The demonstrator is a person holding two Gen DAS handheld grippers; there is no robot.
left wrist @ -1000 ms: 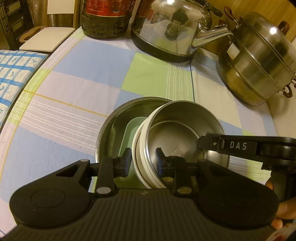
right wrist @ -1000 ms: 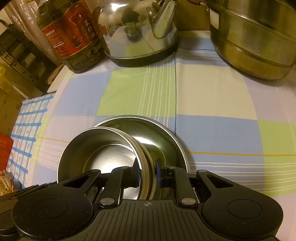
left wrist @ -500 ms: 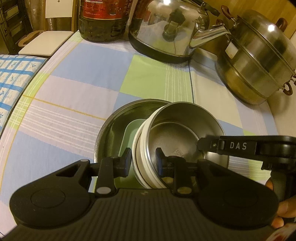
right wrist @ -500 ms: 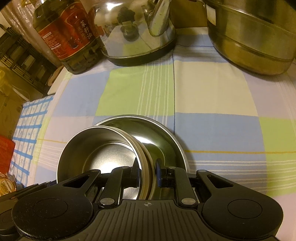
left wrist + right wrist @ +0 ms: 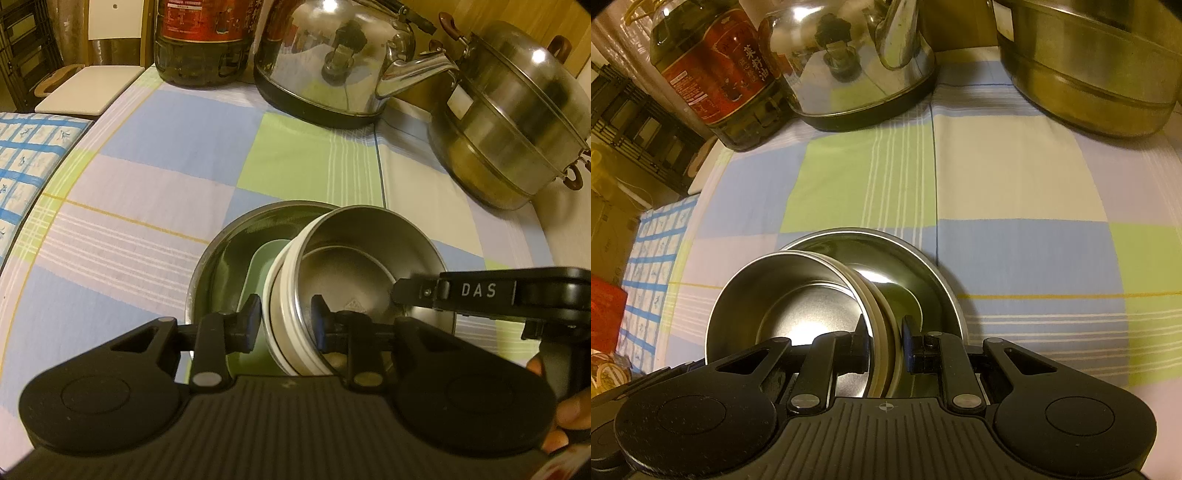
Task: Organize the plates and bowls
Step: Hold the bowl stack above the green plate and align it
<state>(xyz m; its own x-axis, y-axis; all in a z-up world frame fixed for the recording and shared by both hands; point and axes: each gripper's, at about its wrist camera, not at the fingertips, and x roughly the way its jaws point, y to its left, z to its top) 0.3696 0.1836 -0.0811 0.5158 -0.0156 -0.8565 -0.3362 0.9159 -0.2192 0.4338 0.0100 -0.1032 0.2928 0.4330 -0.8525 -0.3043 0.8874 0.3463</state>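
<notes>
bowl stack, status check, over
Left gripper and right gripper both clamp the white-banded steel bowl, tilted above the big steel bowl. Nothing in the way.

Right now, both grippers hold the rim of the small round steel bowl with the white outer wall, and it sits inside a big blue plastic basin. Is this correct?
Not quite: the big basin is shiny steel, not blue plastic, as the right wrist view shows. The rest holds: the left gripper and right gripper both hold the rim of the small steel bowl inside it.
</notes>
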